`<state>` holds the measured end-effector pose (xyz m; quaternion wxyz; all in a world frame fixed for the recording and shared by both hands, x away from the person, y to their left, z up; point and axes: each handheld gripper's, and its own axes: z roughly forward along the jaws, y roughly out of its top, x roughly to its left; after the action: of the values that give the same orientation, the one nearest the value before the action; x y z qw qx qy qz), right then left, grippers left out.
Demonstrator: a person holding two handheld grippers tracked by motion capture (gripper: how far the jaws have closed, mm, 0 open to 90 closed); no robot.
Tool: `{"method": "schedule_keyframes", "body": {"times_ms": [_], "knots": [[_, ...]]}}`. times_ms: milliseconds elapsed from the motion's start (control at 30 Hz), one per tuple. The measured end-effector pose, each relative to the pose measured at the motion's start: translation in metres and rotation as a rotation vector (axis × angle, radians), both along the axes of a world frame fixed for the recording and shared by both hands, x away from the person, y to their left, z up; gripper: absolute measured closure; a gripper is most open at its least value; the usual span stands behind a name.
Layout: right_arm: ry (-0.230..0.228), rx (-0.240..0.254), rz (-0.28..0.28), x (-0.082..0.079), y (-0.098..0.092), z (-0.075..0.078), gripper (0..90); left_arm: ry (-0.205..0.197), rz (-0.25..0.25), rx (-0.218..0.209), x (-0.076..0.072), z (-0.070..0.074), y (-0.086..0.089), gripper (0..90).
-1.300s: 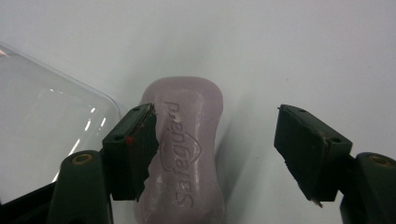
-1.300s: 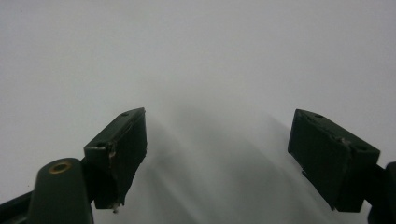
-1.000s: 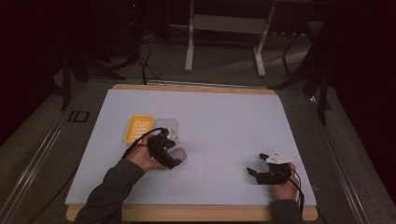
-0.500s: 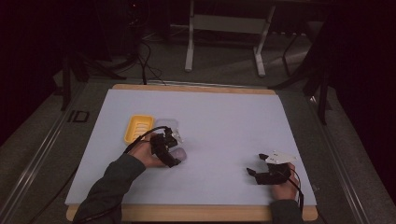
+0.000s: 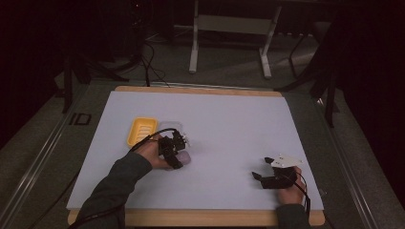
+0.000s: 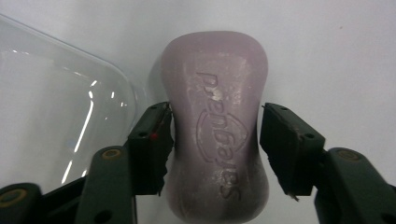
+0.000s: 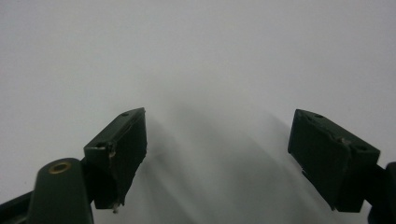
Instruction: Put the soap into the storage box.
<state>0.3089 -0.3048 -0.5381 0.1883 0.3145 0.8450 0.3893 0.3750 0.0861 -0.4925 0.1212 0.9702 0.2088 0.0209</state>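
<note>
A pale purple soap bar [image 6: 217, 116] with embossed lettering lies flat on the white table sheet [image 5: 229, 124]. My left gripper [image 6: 215, 135] straddles its narrow waist. Its jaws have just been closing, and both pads now sit against the soap's sides. From above, the left gripper [image 5: 177, 153] is over the soap bar [image 5: 185, 158] at the centre left. My right gripper [image 7: 217, 140] stands open with only bare sheet between its pads. In the high view the right gripper [image 5: 261, 168] rests near the front right of the sheet.
A clear plastic lid [image 6: 60, 102] lies just beside the soap. In the high view this clear lid [image 5: 174, 128] sits next to a yellow tray [image 5: 142, 131], behind the left hand. The wooden table edge [image 5: 200, 217] runs along the front.
The left hand has barely shifted over the soap, which stays where it lay. The right hand and its gripper have not moved.
</note>
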Motion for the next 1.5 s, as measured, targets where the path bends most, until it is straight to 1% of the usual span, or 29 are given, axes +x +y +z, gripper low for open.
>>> {"method": "schedule_keyframes", "body": {"times_ms": [67, 233, 267, 300, 333, 467, 500, 567, 667, 800, 1067, 1133, 1233, 1300, 1467, 1500], "knots": [[0.0, 0.0, 0.0, 0.0, 0.0, 0.0, 19.2, 0.015, -0.004, 0.008, 0.002, 0.0, -0.001, 45.0], [0.001, -0.004, 0.001, 0.0, 0.001, 0.0, 19.2, 0.03, -0.014, 0.043, 0.005, -0.003, -0.005, 45.9], [0.001, -0.004, 0.001, 0.0, 0.001, 0.0, 19.2, 0.03, -0.014, 0.043, 0.005, -0.003, -0.005, 46.1], [0.001, -0.007, 0.002, 0.0, 0.001, 0.0, 19.2, 0.039, -0.025, 0.066, 0.006, -0.004, -0.008, 46.1], [0.003, -0.011, 0.001, 0.0, 0.001, 0.0, 19.2, 0.04, -0.031, 0.075, 0.006, -0.005, -0.009, 46.3], [0.004, -0.014, 0.004, 0.001, 0.001, 0.0, 19.2, 0.045, -0.04, 0.09, 0.007, -0.006, -0.012, 46.1], [0.005, -0.014, 0.004, 0.001, 0.001, 0.0, 19.2, 0.05, -0.043, 0.099, 0.009, -0.006, -0.014, 46.1], [0.007, -0.017, 0.005, 0.001, 0.001, -0.001, 19.2, 0.057, -0.044, 0.101, 0.01, -0.006, -0.014, 46.5], [0.006, -0.019, 0.005, 0.001, 0.002, -0.001, 19.2, 0.057, -0.049, 0.109, 0.01, -0.006, -0.015, 47.1], [0.007, -0.019, 0.005, 0.001, 0.002, -0.001, 19.2, 0.055, -0.06, 0.135, 0.01, -0.006, -0.018, 47.5], [0.008, -0.021, 0.006, 0.001, 0.002, -0.001, 19.2, 0.052, -0.08, 0.152, 0.01, -0.006, -0.02, 49.3], [0.008, -0.02, 0.006, 0.001, 0.002, -0.001, 19.3, 0.05, -0.1, 0.164, 0.01, -0.005, -0.021, 49.6], [0.008, -0.022, 0.007, 0.001, 0.002, -0.001, 19.2, 0.05, -0.109, 0.173, 0.01, -0.005, -0.022, 49.7], [0.008, -0.02, 0.007, 0.001, 0.002, -0.001, 19.2, 0.04, -0.112, 0.18, 0.01, -0.004, -0.022, 49.7], [0.008, -0.021, 0.007, 0.001, 0.002, -0.001, 19.2, 0.044, -0.117, 0.182, 0.011, -0.003, -0.021, 49.8], [0.008, -0.023, 0.007, 0.0, 0.002, -0.001, 19.2, 0.035, -0.118, 0.186, 0.01, -0.002, -0.021, 49.8]]}}
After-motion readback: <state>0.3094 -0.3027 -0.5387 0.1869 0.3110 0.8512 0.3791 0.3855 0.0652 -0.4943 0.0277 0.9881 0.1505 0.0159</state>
